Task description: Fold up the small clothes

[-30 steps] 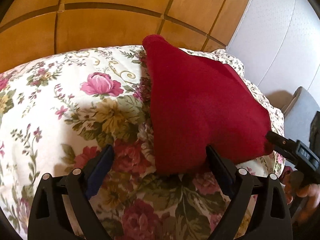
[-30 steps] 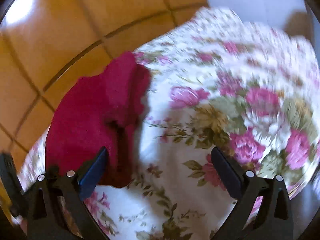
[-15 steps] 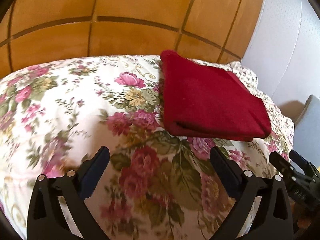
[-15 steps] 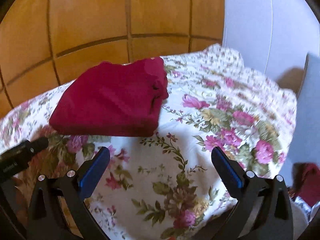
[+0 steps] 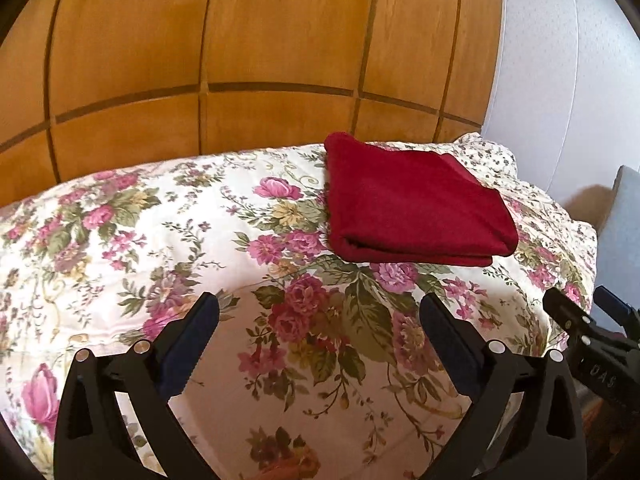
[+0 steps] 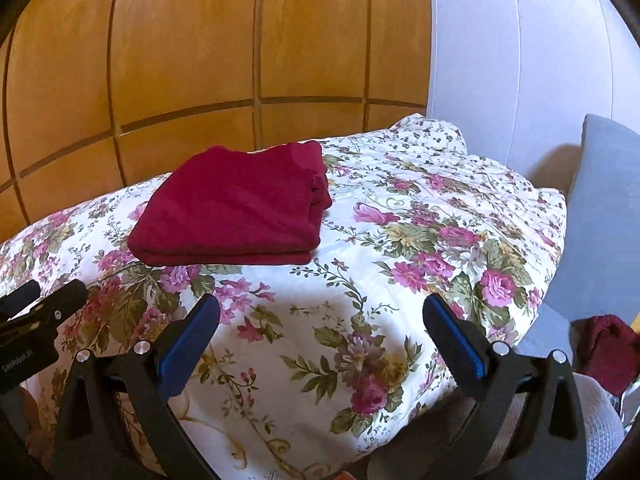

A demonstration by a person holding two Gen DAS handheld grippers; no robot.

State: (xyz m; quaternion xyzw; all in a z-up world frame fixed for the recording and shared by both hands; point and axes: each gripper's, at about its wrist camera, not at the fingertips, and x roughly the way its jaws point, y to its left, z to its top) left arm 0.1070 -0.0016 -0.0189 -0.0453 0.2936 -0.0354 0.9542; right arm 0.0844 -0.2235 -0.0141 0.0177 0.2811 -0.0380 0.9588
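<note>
A dark red garment (image 5: 412, 204) lies folded into a flat rectangle on the floral bedspread (image 5: 160, 240), near the wooden wall. It also shows in the right wrist view (image 6: 236, 208), left of centre. My left gripper (image 5: 318, 312) is open and empty, well back from the garment, above the bedspread's near part. My right gripper (image 6: 320, 312) is open and empty, also back from the garment, to its right. The right gripper's body shows at the right edge of the left wrist view (image 5: 592, 336); the left gripper's body shows at the left edge of the right wrist view (image 6: 36, 320).
A wooden panelled wall (image 5: 240, 60) runs behind the bed. A white wall (image 6: 520, 60) and a grey cushion (image 6: 600, 220) stand at the right. More dark red cloth (image 6: 608, 348) lies low at the right, beside the bed.
Both grippers let go of the red garment and drew back from it. The garment now lies folded flat on the bedspread, farther from both cameras.
</note>
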